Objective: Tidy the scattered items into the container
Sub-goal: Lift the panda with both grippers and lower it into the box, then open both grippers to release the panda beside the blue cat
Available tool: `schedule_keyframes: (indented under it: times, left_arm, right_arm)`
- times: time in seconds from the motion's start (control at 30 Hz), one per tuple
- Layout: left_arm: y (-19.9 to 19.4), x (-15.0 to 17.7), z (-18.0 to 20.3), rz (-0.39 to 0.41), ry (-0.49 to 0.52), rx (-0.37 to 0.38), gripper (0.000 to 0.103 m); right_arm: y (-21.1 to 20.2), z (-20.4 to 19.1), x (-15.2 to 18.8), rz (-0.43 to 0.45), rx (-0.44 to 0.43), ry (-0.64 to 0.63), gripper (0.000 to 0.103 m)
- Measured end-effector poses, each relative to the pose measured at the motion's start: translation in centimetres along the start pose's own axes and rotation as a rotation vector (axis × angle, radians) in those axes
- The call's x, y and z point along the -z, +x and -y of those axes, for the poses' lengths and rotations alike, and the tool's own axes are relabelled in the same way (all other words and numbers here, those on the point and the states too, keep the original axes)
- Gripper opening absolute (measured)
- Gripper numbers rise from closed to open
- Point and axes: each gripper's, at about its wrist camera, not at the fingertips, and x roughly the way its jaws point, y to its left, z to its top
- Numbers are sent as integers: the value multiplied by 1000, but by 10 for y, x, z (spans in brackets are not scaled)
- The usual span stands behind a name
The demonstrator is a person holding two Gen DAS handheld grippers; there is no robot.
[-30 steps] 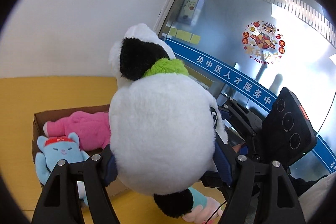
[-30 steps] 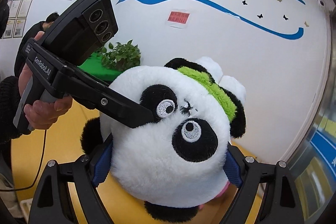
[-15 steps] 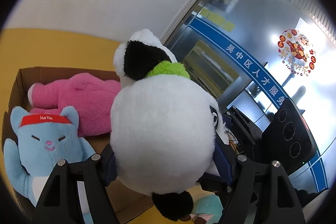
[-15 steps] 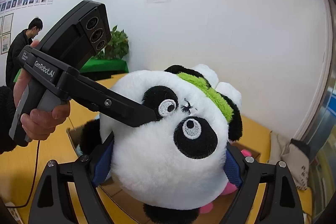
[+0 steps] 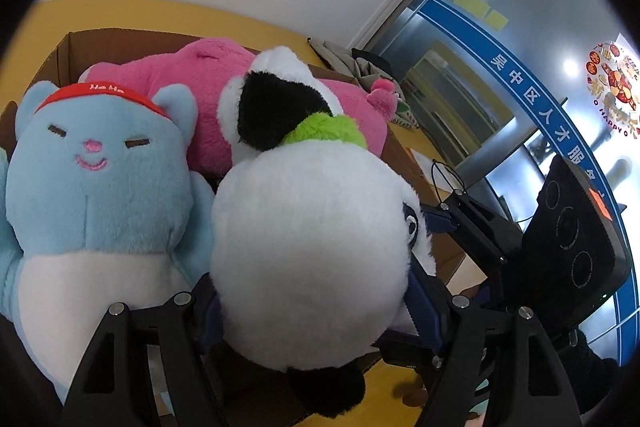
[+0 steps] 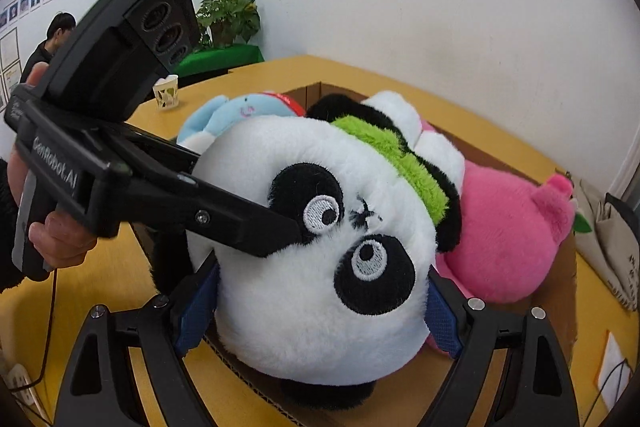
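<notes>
Both grippers hold one big panda plush (image 5: 312,259) with a green collar. My left gripper (image 5: 312,311) is shut on its white head from behind. My right gripper (image 6: 320,307) is shut on the sides of its face (image 6: 320,251). The panda hangs over the near rim of a cardboard box (image 5: 72,47), seen also in the right wrist view (image 6: 568,267). Inside lie a blue cat plush (image 5: 96,187) with a red headband and a pink plush (image 5: 208,75); both show in the right wrist view, blue cat (image 6: 240,111), pink plush (image 6: 508,235).
The box stands on a yellow table (image 6: 224,83). A paper cup (image 6: 166,95) stands at the table's far side. Grey cloth bags (image 6: 608,243) lie to the right of the box. A white wall and a glass door (image 5: 520,67) stand behind. A person stands far left.
Both grippers have carried the panda down and forward over the box. The blue and pink plush toys now fill much more of both views.
</notes>
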Motion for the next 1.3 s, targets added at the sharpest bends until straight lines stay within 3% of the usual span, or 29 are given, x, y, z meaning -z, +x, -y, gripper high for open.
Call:
schedule_keyframes:
  times: [0.23, 0.37, 0.53, 0.8, 1.03, 1.17, 1.3]
  left_arm:
    - [11, 8, 13, -60, 47, -104, 78]
    - [5, 8, 18, -59, 47, -168, 83]
    - [-30, 13, 35, 50, 92, -300, 83]
    - [-99, 22, 56, 205, 42, -405, 84]
    - [-147, 55, 86, 307, 42, -460, 84]
    - [-159, 73, 101, 330, 37, -459, 84]
    - [-156, 88, 112, 321, 44, -471, 84]
  right_arm:
    - [-3, -17, 18, -81, -24, 16, 92]
    - [7, -3, 18, -99, -41, 57, 96]
    - [7, 0, 22, -112, -36, 70, 102]
    - [14, -10, 13, -125, 25, 29, 103]
    - [-46, -19, -5, 14, 97, 73, 103]
    - [-75, -36, -14, 50, 149, 79, 103]
    - [-105, -51, -9, 60, 283, 96, 103]
